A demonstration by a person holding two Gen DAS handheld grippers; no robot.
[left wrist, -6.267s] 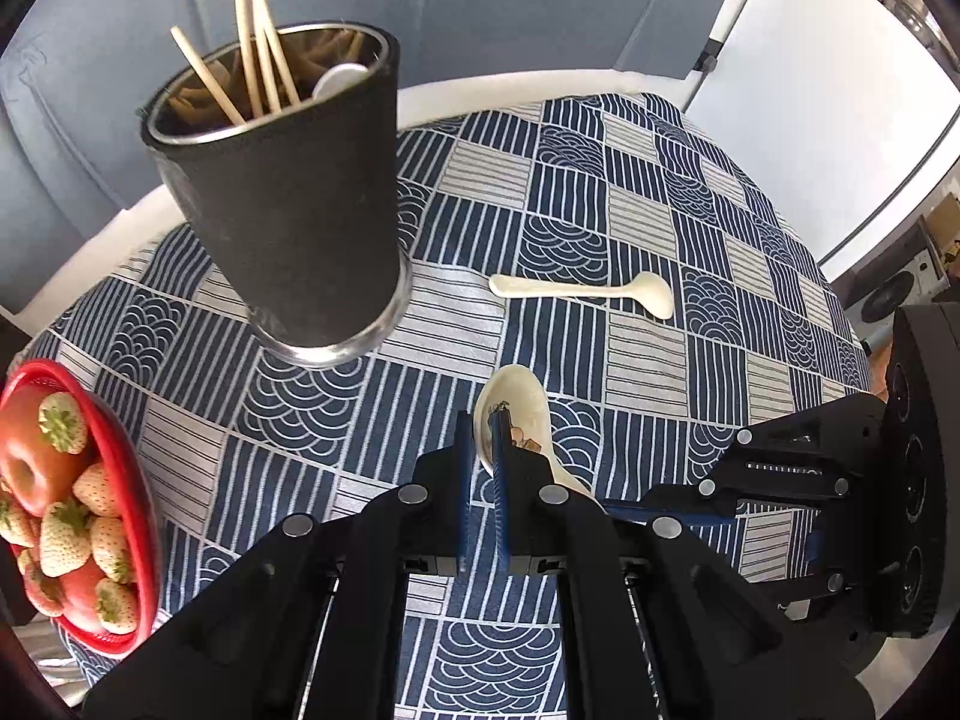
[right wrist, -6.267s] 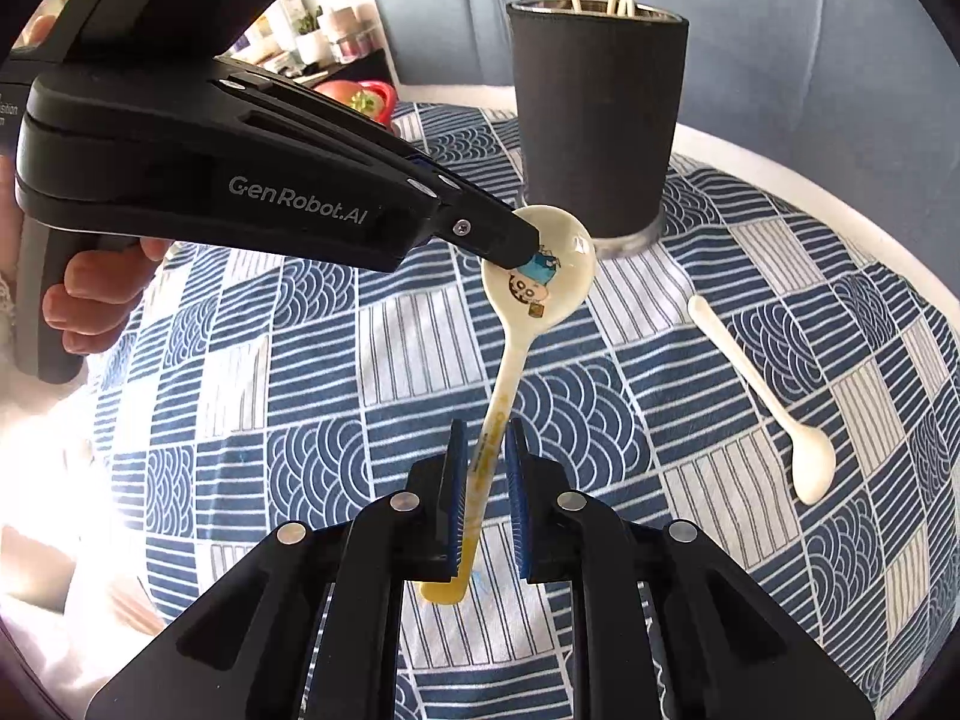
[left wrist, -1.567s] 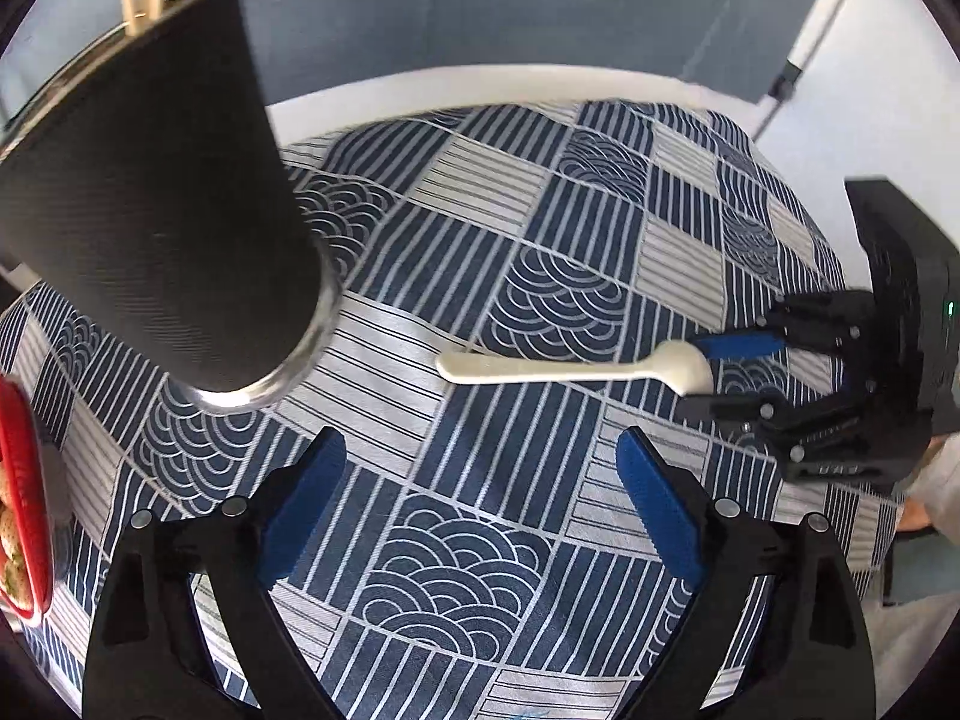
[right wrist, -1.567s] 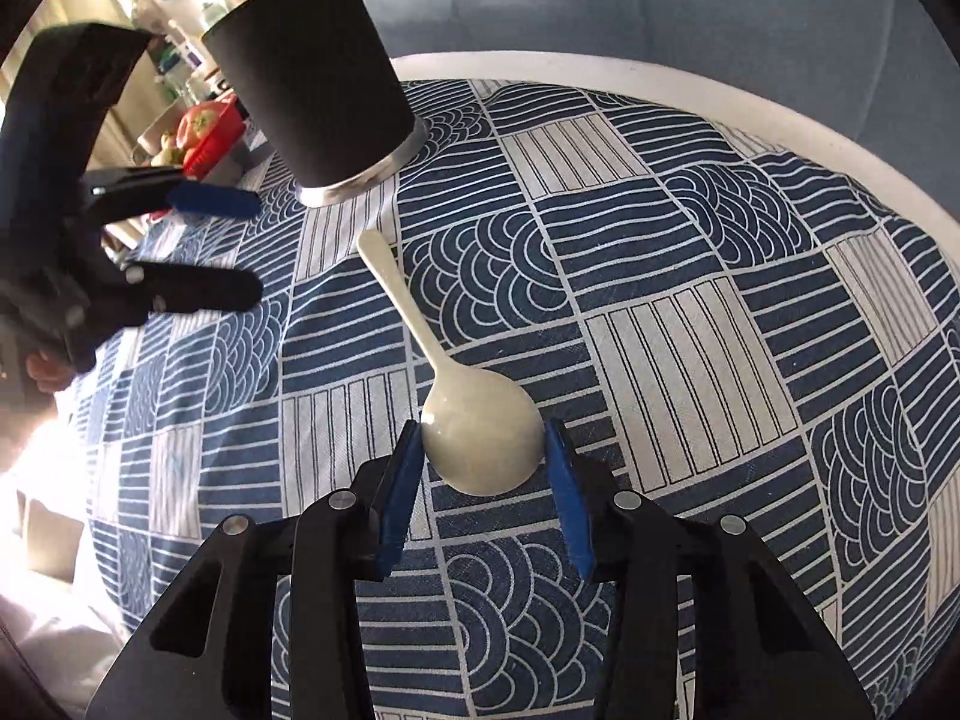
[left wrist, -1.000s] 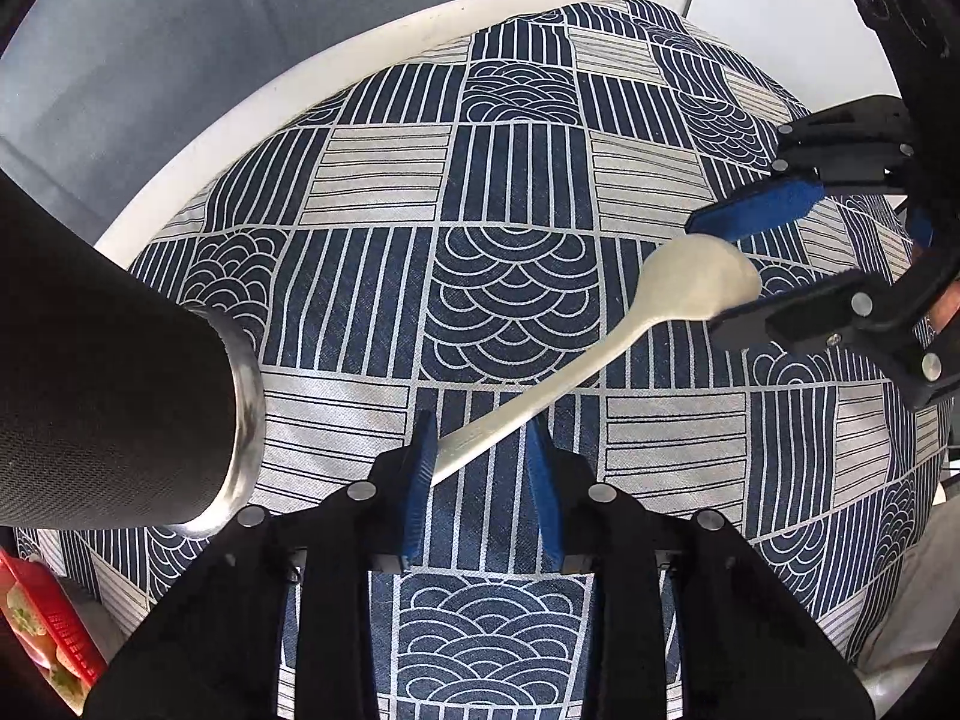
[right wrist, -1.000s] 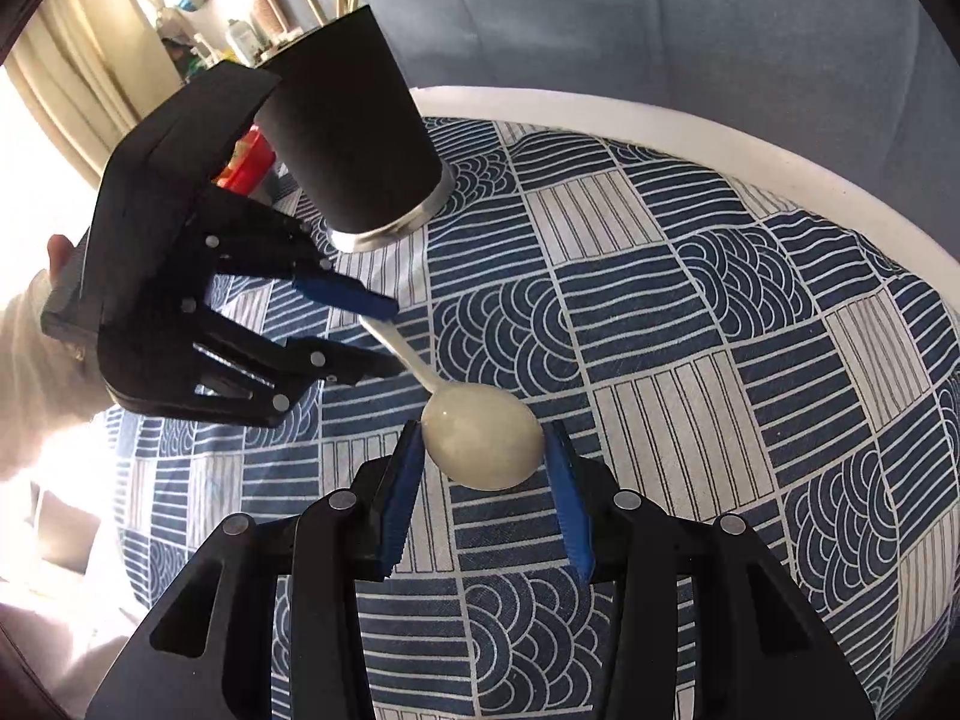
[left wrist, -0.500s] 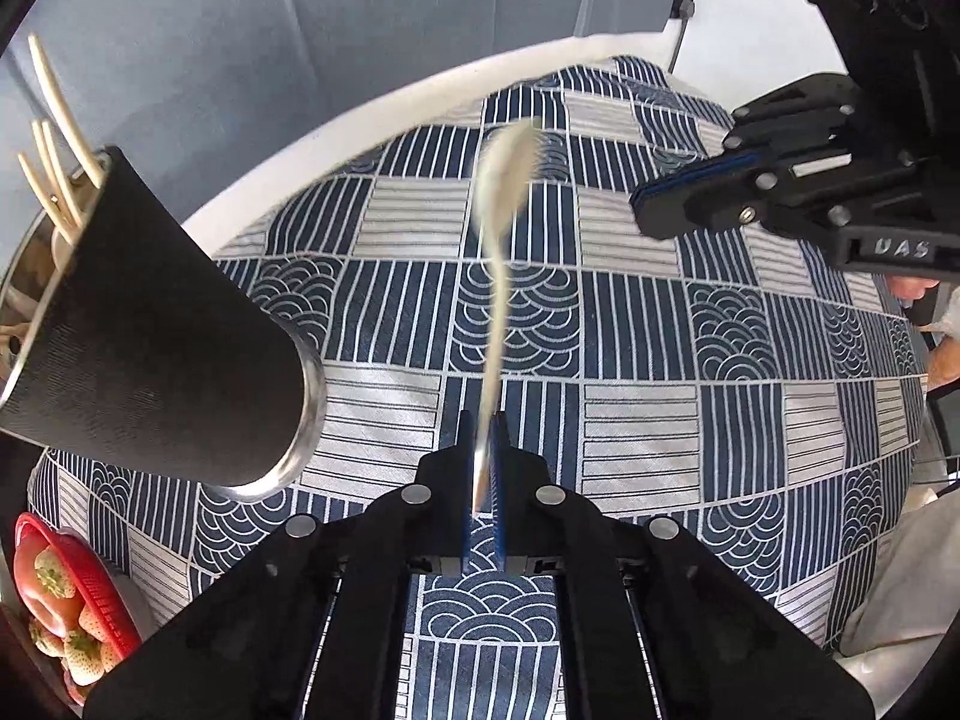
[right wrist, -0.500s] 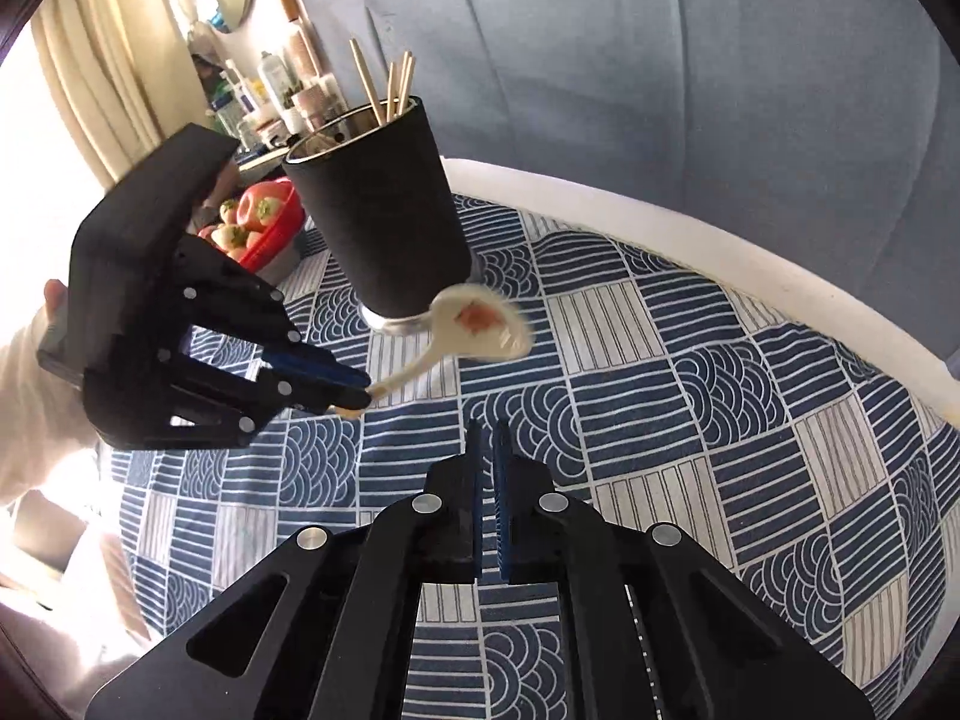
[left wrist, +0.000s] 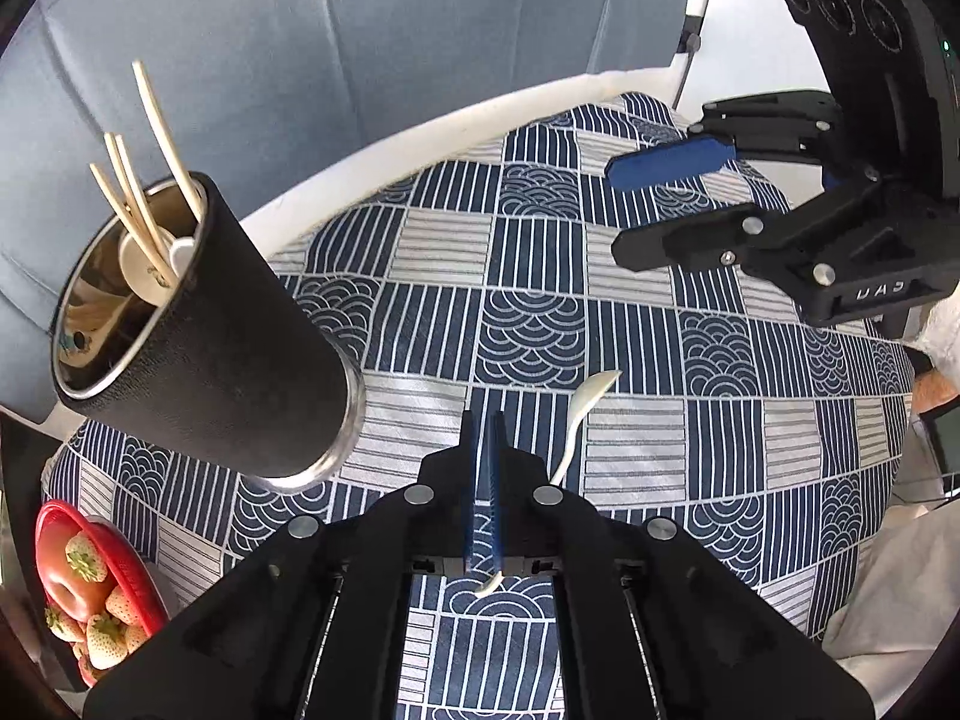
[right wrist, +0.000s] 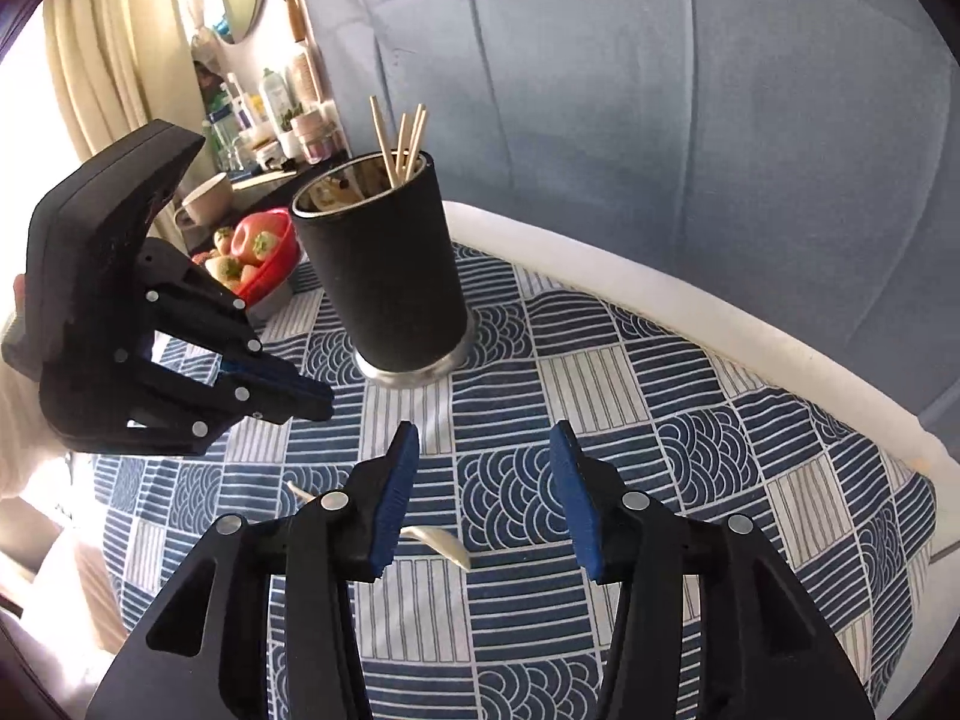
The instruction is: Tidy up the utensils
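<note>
— What stands toward the table's left edge?

— A red plastic basket [left wrist: 45, 531] of strawberries at the near-left edge. Just right of it is the holder [left wrist: 228, 348], a tall round cup with a matte black, finely grained wall and a bright steel rim and foot. It stands upright on the tablecloth [left wrist: 540, 240]. Pale, thin chopsticks [left wrist: 162, 138] fan out of it, and white spoon bowls [left wrist: 144, 264] lie inside.

— And the cloth?

— Woven, navy and white, in squares of stripes and wave arcs. It covers a round table with a smooth white rim [left wrist: 420, 120].

— Where is the spoon?

— The spoon [left wrist: 591, 396], cream and glossy with a slim curved handle, is near the middle of the cloth, right of the holder and apart from it. It shows below both claws, and part of it is hidden behind the left one's finger. Neither claw holds it. Whether it rests flat on the cloth cannot be told.

— How are the hands posed?

— The left gripper [left wrist: 483, 438] tilts steeply down over the middle of the cloth. Its ribbed blue pads are clenched almost together. They have just eased apart a hair, and nothing is between them. The right gripper [left wrist: 615, 211] reaches in from the table's right edge, angled downward. It is released: its jaws have just been opening and stand apart with nothing between the pads.
</note>
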